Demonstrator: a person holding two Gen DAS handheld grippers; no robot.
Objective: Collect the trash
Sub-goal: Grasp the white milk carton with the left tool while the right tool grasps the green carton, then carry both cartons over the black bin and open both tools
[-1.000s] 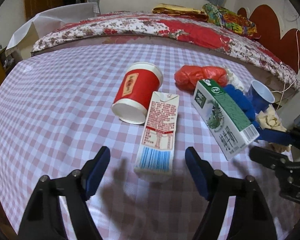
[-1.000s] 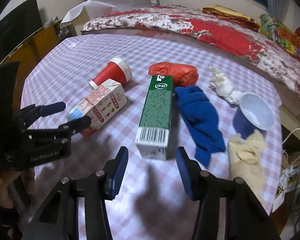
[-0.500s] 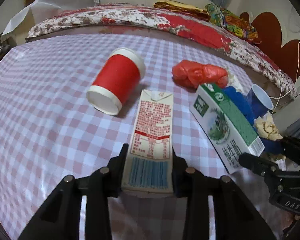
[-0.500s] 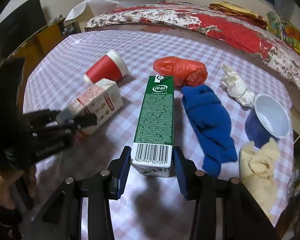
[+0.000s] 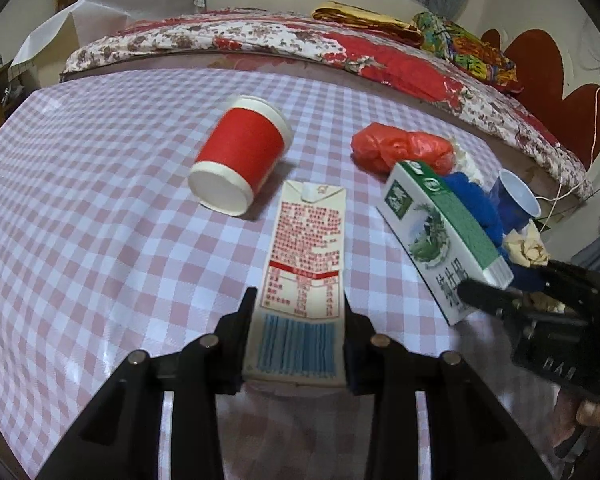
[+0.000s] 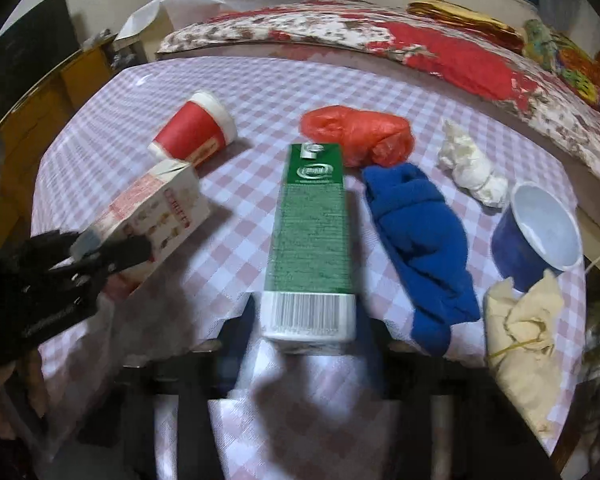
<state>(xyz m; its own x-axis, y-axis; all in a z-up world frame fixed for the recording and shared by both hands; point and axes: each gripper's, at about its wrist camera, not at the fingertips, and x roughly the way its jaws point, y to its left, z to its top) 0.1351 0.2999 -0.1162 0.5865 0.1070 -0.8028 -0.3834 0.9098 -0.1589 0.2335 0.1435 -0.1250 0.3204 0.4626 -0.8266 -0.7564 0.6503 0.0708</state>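
Note:
A red-and-white milk carton [image 5: 306,240] lies flat on the checked table, and my left gripper [image 5: 298,308] is shut on its near end, pads pressed against both sides. The right wrist view shows that same carton [image 6: 156,212] held by the left gripper [image 6: 100,252]. A green milk carton [image 6: 310,232] lies lengthwise, barcode end toward me, with my right gripper [image 6: 306,320] shut on that end; its fingers are blurred. From the left wrist view, the green carton [image 5: 432,224] sits to the right with a right finger [image 5: 480,292] across its end.
A red paper cup [image 5: 240,156] lies on its side behind the cartons. A red plastic bag [image 6: 356,132], blue cloth [image 6: 416,232], white wad [image 6: 472,168], blue cup [image 6: 536,236] and beige crumpled paper [image 6: 524,340] lie to the right. A bed [image 5: 300,40] runs behind the table [image 5: 80,200].
Both grippers moved forward and closed: the left jaws went from wide apart to gripping the red-and-white carton, and the right jaws came in onto the green carton's barcode end.

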